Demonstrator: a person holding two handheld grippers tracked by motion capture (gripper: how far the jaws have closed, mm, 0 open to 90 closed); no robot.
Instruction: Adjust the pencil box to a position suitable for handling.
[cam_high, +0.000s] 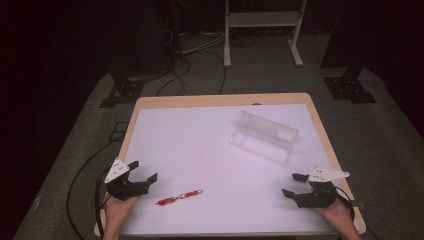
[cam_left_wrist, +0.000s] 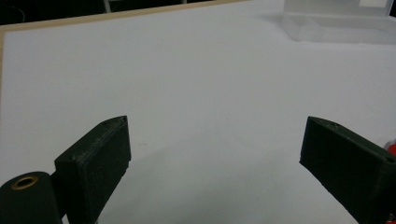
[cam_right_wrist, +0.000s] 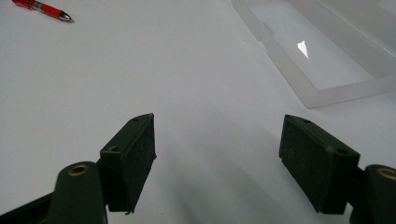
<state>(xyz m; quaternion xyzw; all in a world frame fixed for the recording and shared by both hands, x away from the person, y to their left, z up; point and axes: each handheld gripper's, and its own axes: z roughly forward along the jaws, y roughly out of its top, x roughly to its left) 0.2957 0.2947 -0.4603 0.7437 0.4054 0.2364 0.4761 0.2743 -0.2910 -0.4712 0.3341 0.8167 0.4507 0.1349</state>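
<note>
A red pen (cam_high: 179, 197) lies flat on the white table top (cam_high: 200, 145) near the front, just right of my left gripper (cam_high: 142, 171). That gripper is open with nothing between its jaws; a sliver of the red pen (cam_left_wrist: 391, 147) peeks past its right jaw. A clear plastic box (cam_high: 263, 137) with its lid raised sits at the right rear of the table. My right gripper (cam_high: 293, 184) hovers open and empty at the front right, in front of the clear box (cam_right_wrist: 322, 51). The pen (cam_right_wrist: 43, 9) appears far off at the top left in the right gripper view.
The table has a light wooden rim (cam_high: 225, 99). Beyond it on the dark floor stand a white metal frame (cam_high: 262, 30), black stand feet (cam_high: 122, 90) and cables (cam_high: 195, 60).
</note>
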